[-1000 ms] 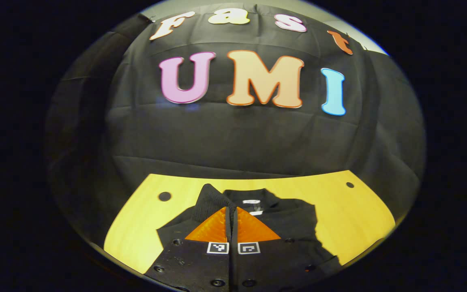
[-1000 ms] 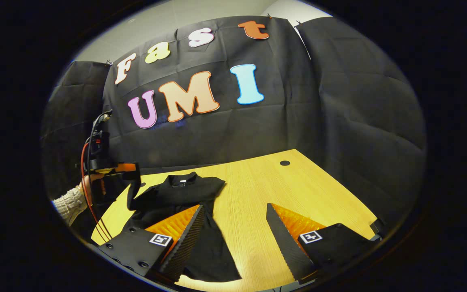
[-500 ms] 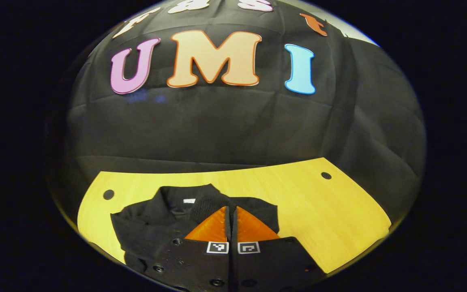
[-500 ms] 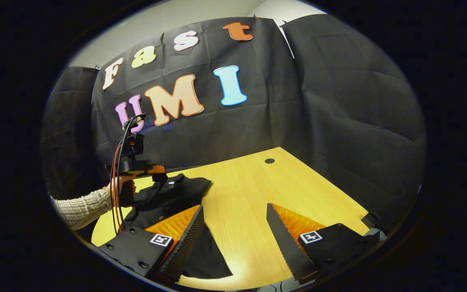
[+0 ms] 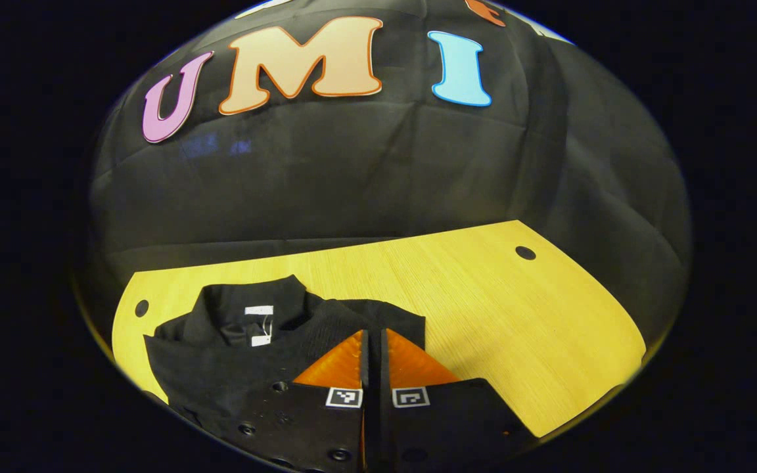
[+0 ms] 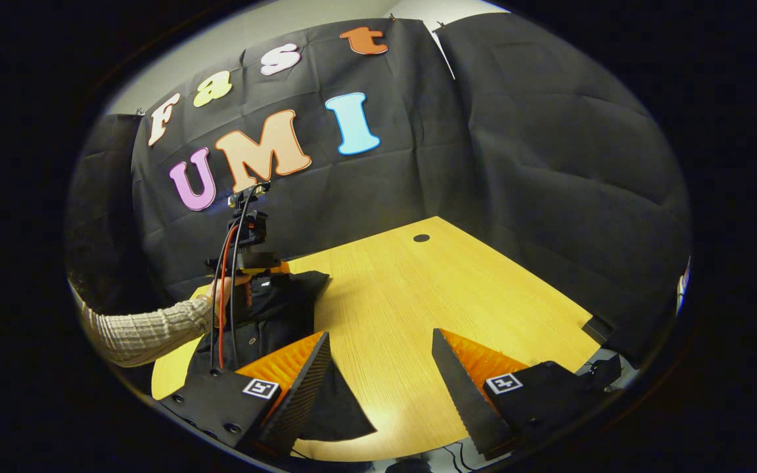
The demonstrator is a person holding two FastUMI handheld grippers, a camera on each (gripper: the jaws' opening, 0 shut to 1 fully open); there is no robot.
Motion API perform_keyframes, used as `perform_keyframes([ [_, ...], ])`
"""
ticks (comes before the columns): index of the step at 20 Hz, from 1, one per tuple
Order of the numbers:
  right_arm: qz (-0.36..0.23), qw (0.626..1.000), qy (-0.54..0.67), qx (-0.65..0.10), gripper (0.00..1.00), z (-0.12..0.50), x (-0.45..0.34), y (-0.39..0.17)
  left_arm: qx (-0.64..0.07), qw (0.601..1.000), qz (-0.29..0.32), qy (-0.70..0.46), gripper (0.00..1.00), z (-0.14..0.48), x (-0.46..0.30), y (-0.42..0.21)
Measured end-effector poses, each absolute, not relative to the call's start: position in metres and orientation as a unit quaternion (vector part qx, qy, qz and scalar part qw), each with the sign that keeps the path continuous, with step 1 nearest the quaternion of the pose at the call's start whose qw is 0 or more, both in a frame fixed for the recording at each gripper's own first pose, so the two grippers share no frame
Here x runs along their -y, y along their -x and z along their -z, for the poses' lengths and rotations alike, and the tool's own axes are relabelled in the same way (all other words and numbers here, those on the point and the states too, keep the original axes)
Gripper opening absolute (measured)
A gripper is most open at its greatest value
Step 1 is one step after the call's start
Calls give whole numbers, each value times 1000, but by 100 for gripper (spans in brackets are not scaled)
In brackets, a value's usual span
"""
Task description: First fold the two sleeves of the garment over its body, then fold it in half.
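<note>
A black garment [image 5: 221, 348] lies collar-up on the yellow wooden table [image 5: 483, 295], a white label [image 5: 259, 310] showing at its neck. My left gripper [image 5: 373, 334] is shut on the garment's black sleeve [image 5: 332, 322], which is drawn across the body. In the right gripper view the left gripper [image 6: 267, 270] hovers low over the garment [image 6: 273, 315], held by a hand. My right gripper [image 6: 378, 341] stands open at the table's near edge. Its left finger [image 6: 299, 374] sits over the garment's lower part and nothing lies between its jaws.
The table [image 6: 418, 289] has round cable holes [image 5: 525, 252] [image 5: 141, 307] near its back corners. A cream knit sleeve [image 6: 142, 328] and red and black cables [image 6: 224, 315] reach in from the left. Black cloth walls close the booth behind and to the right.
The left gripper has carried the sleeve rightward over the garment's body and come lower. The right gripper has stayed open near the table's front edge.
</note>
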State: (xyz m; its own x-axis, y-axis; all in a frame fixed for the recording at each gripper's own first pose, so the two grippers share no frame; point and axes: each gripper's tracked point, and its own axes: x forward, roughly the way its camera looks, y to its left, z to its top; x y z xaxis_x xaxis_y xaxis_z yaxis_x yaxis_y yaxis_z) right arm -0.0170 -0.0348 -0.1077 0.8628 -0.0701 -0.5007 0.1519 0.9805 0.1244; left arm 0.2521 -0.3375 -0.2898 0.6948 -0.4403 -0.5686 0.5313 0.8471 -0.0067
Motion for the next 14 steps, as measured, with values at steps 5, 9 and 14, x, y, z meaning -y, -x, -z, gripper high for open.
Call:
perform_keyframes([
  [5,41,962,-82,-256,98,108,35,19,-269,918,282,-80,55,262,351,-239],
  [9,2,964,-66,-259,98,112,29,17,-224,938,252,-83,94,215,333,-234],
  [14,-81,961,-44,-259,98,112,16,9,-156,963,211,-59,95,146,283,-212],
])
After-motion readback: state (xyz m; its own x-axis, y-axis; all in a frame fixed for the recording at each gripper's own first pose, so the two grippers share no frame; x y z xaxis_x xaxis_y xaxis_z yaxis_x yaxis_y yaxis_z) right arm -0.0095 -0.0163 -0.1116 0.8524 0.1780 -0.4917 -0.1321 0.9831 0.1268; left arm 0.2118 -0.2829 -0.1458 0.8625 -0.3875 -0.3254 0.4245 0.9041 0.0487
